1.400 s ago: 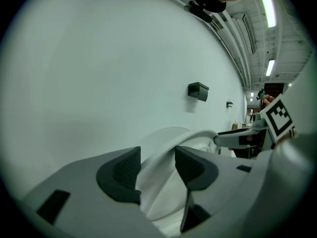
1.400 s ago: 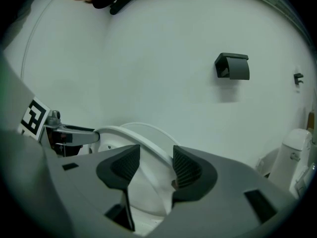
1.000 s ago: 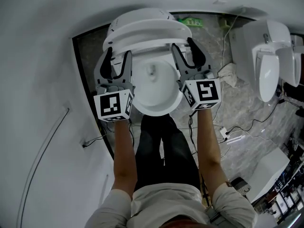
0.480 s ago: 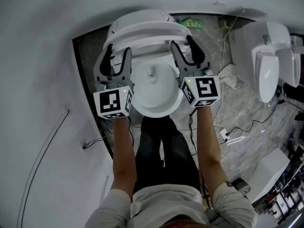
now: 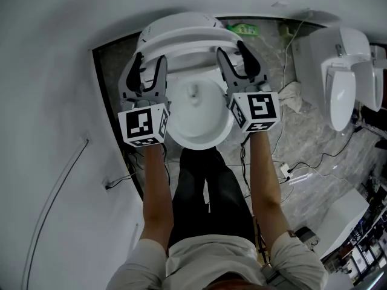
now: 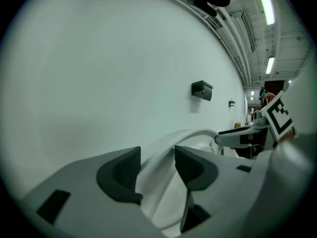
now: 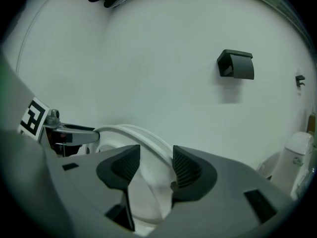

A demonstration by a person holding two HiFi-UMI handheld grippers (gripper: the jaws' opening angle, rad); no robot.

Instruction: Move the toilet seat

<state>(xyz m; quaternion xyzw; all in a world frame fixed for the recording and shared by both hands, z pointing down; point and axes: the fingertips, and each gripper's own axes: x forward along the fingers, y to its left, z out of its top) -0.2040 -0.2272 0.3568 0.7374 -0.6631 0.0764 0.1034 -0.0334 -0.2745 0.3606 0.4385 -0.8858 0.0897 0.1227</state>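
The white toilet seat (image 5: 187, 40) is tilted up off the bowl (image 5: 196, 110), below the raised lid (image 5: 178, 22). My left gripper (image 5: 150, 62) is shut on the seat's left side, and my right gripper (image 5: 231, 50) is shut on its right side. In the left gripper view the seat rim (image 6: 193, 135) runs between the dark pads of the left gripper (image 6: 157, 157). In the right gripper view the rim (image 7: 133, 132) passes between the pads of the right gripper (image 7: 156, 157) in the same way. The bowl's rear part is hidden by the seat.
A white wall (image 5: 54, 101) stands close on the left. A second toilet (image 5: 341, 71) is at the right, with a white rag (image 5: 290, 92) and cables (image 5: 302, 168) on the marbled floor between. The person's legs (image 5: 205, 186) stand before the bowl. A black box (image 7: 236, 64) hangs on the wall.
Both grippers and the seat they hold have edged slightly up the picture, towards the lid. The jaws have not changed.
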